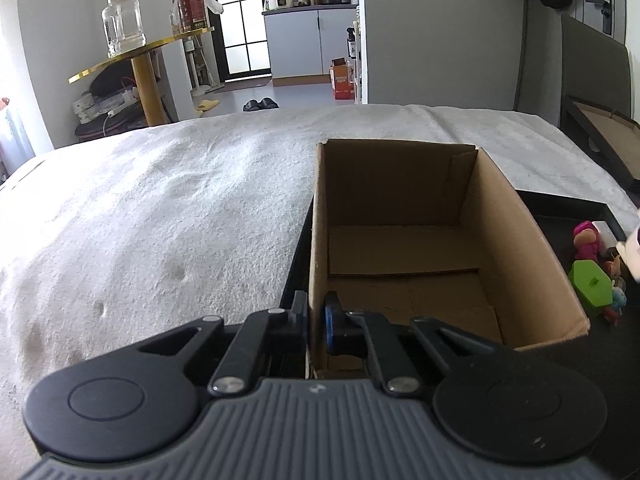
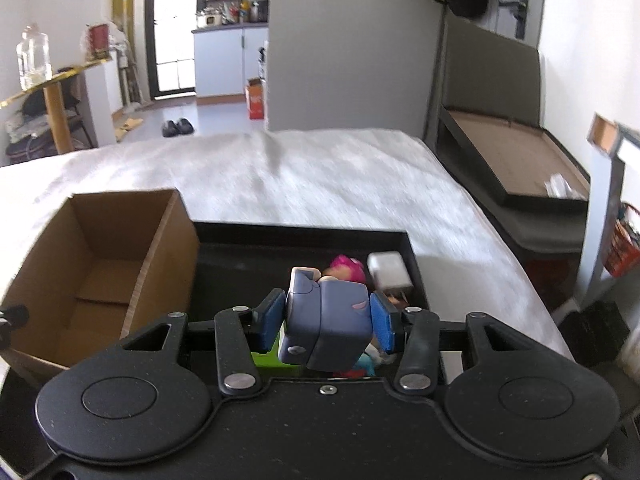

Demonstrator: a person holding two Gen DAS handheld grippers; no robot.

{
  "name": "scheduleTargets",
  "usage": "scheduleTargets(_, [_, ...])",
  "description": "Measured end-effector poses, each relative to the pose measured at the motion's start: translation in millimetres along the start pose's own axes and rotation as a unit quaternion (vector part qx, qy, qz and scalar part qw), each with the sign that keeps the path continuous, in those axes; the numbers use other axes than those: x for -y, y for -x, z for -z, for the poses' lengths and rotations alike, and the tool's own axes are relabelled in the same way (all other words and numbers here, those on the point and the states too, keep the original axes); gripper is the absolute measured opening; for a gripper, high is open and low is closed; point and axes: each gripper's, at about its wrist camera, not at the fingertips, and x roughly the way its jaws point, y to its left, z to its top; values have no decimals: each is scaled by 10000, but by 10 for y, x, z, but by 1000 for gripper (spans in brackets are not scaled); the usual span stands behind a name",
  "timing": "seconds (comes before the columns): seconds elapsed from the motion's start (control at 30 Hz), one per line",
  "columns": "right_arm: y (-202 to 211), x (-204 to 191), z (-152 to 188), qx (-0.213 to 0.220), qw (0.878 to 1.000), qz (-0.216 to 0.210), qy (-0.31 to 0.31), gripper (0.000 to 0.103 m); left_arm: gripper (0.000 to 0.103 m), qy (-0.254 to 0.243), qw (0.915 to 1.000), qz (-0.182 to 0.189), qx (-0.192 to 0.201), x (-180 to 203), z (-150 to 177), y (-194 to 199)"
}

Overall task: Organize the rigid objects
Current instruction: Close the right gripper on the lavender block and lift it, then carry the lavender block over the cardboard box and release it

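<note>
Our right tool [image 2: 326,322] grips a blue-grey blocky plastic toy [image 2: 326,326]. The empty brown cardboard box [image 2: 96,264] lies to its left, where our left tool [image 1: 315,320] clamps the box wall.

You face grey walls [image 1: 440,32], a pale floor [image 1: 304,98] and a daylit glazed door [image 1: 240,16]. To your left stands a gold shelf unit [image 1: 140,60]; beyond it, white kitchen cabinets [image 1: 304,40]. A white-covered bed [image 1: 160,200] fills the foreground.

Your left gripper [image 1: 316,318]: black linkages, silver rivets, ribbed grey housing.
Your right gripper [image 2: 326,322]: black body, blue pads [image 2: 382,326].
</note>
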Motion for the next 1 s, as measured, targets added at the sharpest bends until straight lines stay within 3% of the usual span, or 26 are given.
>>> scheduleTargets(0.63, [151, -528, -198, 615, 9945, -681, 512, 45, 7, 83, 9999, 135, -20, -88, -3, -19])
scheduleTargets(1.0, [102, -789, -228, 750, 9870, -1108, 895, 45, 7, 132, 9997, 193, -52, -123, -19, -29])
